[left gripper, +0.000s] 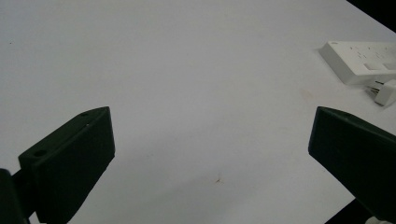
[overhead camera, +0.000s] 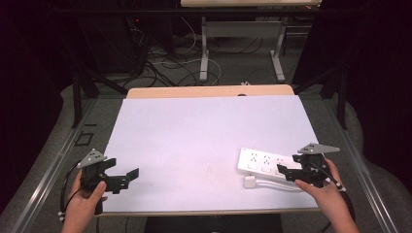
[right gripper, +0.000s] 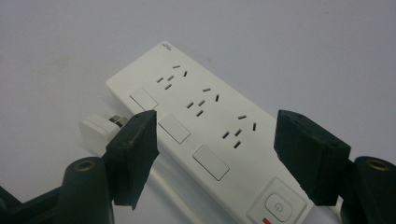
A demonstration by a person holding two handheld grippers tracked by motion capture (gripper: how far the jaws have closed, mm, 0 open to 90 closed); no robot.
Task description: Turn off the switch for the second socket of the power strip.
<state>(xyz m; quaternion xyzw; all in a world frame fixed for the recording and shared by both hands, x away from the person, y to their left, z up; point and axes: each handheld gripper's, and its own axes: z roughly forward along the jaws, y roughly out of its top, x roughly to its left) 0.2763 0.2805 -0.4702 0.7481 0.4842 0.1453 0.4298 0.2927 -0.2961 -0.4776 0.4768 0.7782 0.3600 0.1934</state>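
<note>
A white power strip (overhead camera: 263, 163) lies flat at the table's right front, with three socket groups, small switches and a power button (right gripper: 277, 206). Its white plug (overhead camera: 249, 182) rests loose on the table beside it, prongs showing (right gripper: 99, 128). My right gripper (overhead camera: 287, 170) hovers over the strip's near end, open, its jaws straddling the strip with nothing gripped (right gripper: 215, 140). My left gripper (overhead camera: 127, 177) is at the table's left front, open and empty over bare white surface (left gripper: 212, 135). The strip (left gripper: 359, 58) and plug (left gripper: 385, 92) lie far to its right.
The white table top (overhead camera: 204, 136) has a wooden edge at the back. Metal rails run along both sides. Behind the table the floor holds tangled cables (overhead camera: 165, 65) and the legs of another table (overhead camera: 204, 53).
</note>
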